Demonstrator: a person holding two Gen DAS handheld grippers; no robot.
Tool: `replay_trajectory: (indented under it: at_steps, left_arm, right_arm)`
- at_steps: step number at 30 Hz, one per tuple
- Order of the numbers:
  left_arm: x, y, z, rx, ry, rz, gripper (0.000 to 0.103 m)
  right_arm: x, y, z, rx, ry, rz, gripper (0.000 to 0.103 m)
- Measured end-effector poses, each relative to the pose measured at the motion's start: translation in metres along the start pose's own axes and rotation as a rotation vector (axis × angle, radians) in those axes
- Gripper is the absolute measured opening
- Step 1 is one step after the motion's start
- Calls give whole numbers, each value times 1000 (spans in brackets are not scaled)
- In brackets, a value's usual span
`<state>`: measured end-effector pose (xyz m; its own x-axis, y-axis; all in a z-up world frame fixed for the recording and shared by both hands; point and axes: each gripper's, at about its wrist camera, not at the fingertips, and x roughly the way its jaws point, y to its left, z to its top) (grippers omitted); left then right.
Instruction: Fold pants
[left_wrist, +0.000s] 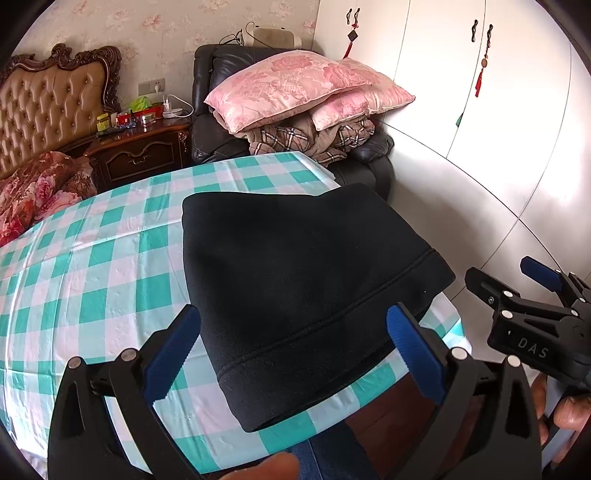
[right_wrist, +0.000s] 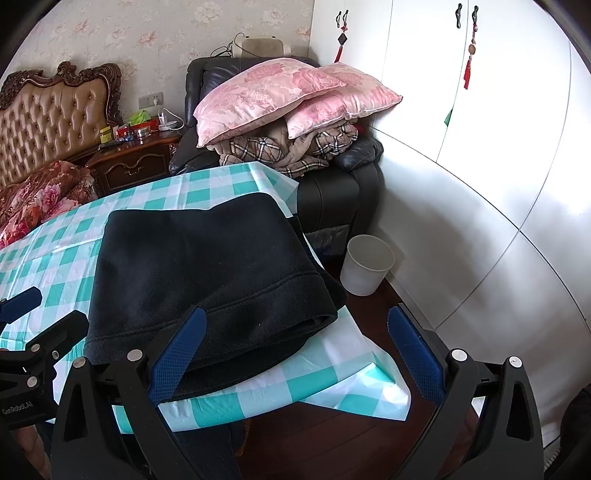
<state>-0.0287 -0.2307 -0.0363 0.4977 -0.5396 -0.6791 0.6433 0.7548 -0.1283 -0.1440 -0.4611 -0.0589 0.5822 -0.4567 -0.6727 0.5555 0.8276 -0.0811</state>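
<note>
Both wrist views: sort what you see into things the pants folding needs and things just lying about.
For the job:
- folded black fleece pants
- table under a teal-and-white checked cloth
- left hand-held gripper, open
- right hand-held gripper, open

Lying about:
- pink floral pillows
- plaid quilt
- white plastic bin
- dark wooden nightstand

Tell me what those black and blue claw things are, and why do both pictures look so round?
Each claw is a hand-held gripper: a person squeezes a handle to move two blue fingers. A small wide-eyed camera rides on each one, which bends the picture round. One picture looks out from the left hand-held gripper, the other from the right hand-held gripper. Both are open and hold nothing. On the checked tablecloth lie black pants, folded into a thick bundle. Behind are pink pillows on a dark chair.
</note>
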Motion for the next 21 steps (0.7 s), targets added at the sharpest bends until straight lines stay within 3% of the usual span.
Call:
replay_trajectory:
  at_steps: [21]
  left_arm:
    - [1,-3,0,1,3,-2,101]
  right_arm:
    - [0,0,0,1,1,-2,96]
